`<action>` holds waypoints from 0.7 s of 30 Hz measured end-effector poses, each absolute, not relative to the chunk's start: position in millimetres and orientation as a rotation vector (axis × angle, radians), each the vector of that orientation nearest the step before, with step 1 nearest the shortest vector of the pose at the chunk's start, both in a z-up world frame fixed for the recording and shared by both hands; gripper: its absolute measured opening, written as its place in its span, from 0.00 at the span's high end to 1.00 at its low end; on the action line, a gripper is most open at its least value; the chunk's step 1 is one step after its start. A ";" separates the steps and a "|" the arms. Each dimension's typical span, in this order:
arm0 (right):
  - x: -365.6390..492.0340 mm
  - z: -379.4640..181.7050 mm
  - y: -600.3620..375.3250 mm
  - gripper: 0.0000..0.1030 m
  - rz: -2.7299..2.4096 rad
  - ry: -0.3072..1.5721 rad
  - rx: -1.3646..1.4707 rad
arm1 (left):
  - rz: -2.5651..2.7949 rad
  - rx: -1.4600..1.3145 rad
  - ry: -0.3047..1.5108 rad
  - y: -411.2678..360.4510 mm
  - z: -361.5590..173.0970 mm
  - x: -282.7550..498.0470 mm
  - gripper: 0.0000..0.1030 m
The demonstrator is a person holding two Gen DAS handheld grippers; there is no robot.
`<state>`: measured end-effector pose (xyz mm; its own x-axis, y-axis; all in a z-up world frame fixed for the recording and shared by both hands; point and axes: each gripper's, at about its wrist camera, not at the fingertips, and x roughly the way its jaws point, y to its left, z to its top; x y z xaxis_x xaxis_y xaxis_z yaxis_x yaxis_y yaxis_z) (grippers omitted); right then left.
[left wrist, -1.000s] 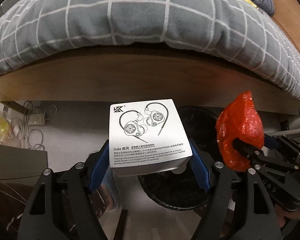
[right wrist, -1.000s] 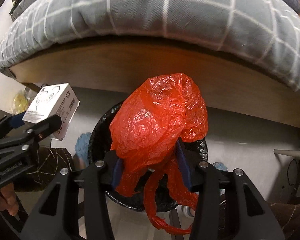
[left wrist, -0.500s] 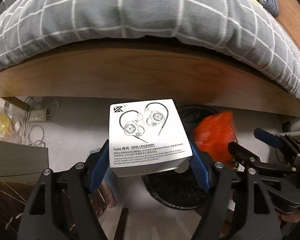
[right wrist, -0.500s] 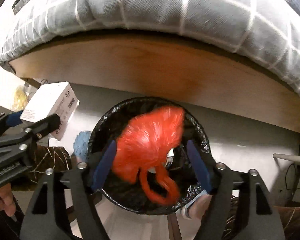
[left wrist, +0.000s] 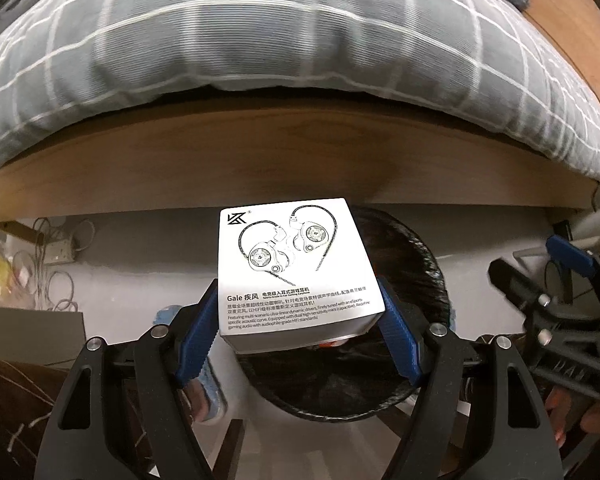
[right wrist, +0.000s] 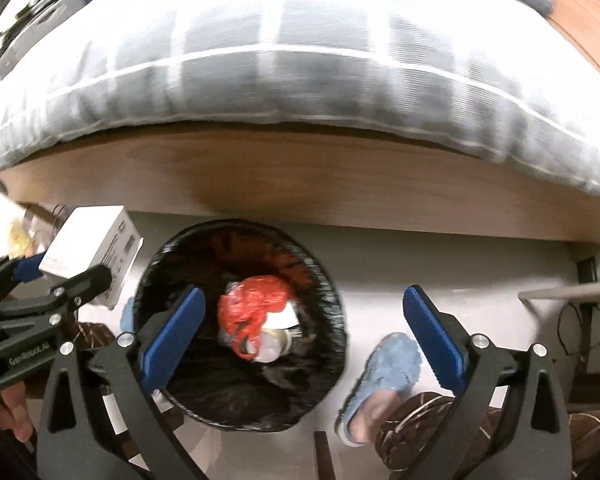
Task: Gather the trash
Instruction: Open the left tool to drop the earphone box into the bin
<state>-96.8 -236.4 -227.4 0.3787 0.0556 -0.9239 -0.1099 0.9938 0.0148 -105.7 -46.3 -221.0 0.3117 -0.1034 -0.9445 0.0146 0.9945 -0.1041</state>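
While clamped flat-faced upward, white earphone box [left wrist: 296, 268] hangs over black bin [left wrist: 420, 392].

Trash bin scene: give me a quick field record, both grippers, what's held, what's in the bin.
left gripper: shut on white earphone box, held over the bin
right gripper: open, jaws have just been opening, nothing between them
trash bin: round, black liner, on floor beside wooden bed frame
in bin: red plastic bag, on other trash
also in view: blue slipper right of bin
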 end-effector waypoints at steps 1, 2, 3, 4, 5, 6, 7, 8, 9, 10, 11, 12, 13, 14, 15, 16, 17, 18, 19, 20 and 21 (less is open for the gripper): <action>-97.2 -226.5 -242.9 0.07 0.096 1.176 -0.048 | -0.086 -0.073 1.254 -53.1 -221.2 -105.2 0.30; -97.5 -225.9 -250.1 0.07 0.081 1.176 -0.044 | -0.093 -0.067 1.256 -59.5 -221.5 -104.7 0.30; -97.9 -225.1 -256.6 0.07 0.066 1.174 -0.040 | -0.099 -0.062 1.258 -64.1 -222.3 -104.2 0.30; -96.8 -224.9 -261.1 0.07 0.057 1.172 -0.034 | -0.105 -0.055 1.260 -69.8 -223.1 -103.6 0.30; -96.2 -224.7 -266.5 0.07 0.049 1.172 -0.027 | -0.110 -0.052 1.263 -73.9 -224.1 -102.8 0.30; -96.2 -224.0 -269.4 0.07 0.042 1.173 -0.020 | -0.119 -0.053 1.267 -78.7 -224.5 -102.0 0.30; -96.0 -222.9 -273.8 0.07 0.034 1.171 -0.013 | -0.125 -0.050 1.267 -81.9 -224.9 -101.7 0.30; -96.5 -220.6 -276.3 0.07 0.029 1.169 -0.010 | -0.128 -0.045 1.265 -84.1 -224.9 -101.2 0.30; -96.3 -219.7 -279.1 0.07 0.023 1.169 -0.007 | -0.131 -0.041 1.261 -86.8 -224.2 -100.7 0.30; -95.9 -219.0 -280.3 0.07 0.022 1.167 -0.006 | -0.137 -0.036 1.257 -90.1 -223.5 -100.2 0.29; -96.3 -220.8 -280.8 0.07 0.019 1.165 -0.006 | -0.139 -0.030 1.254 -93.1 -222.7 -99.6 0.29; -95.7 -220.5 -281.6 0.07 0.017 1.165 -0.005 | -0.138 -0.022 1.250 -92.4 -223.9 -99.9 0.27; -96.0 -222.3 -282.3 0.07 0.016 1.164 -0.004 | -0.136 -0.011 1.245 -93.1 -224.2 -99.9 0.23; -95.6 -222.0 -282.5 0.07 0.015 1.163 -0.004 | -0.134 -0.002 1.235 -93.0 -223.8 -100.0 0.20; -95.2 -221.3 -282.4 0.07 0.014 1.160 -0.004 | -0.127 0.005 1.228 -92.8 -222.4 -100.1 0.15; -95.1 -219.3 -282.4 0.07 0.014 1.159 -0.005 | -0.124 0.007 1.222 -92.8 -221.2 -100.5 0.13; -95.3 -217.4 -282.2 0.07 0.014 1.156 -0.006 | -0.121 0.006 1.215 -89.5 -220.5 -100.2 0.12; -95.0 -216.4 -281.5 0.07 0.014 1.153 -0.008 | -0.117 0.002 1.212 -87.6 -219.0 -99.8 0.10; -94.1 -215.4 -281.2 0.07 0.012 1.149 -0.010 | -0.110 -0.002 1.206 -85.6 -217.1 -99.2 0.08; -93.6 -214.6 -281.0 0.07 0.009 1.147 -0.011 | -0.106 -0.005 1.200 -84.1 -214.9 -98.4 0.07; -92.9 -213.1 -280.6 0.07 0.007 1.143 -0.010 | -0.104 -0.007 1.190 -82.8 -211.5 -98.0 0.06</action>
<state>-92.9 -280.6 -213.1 0.4152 0.0001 -0.9097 -0.0106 0.9999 -0.0047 -98.0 -82.8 -211.5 0.3672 -0.0846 -0.9263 0.0769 0.9952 -0.0604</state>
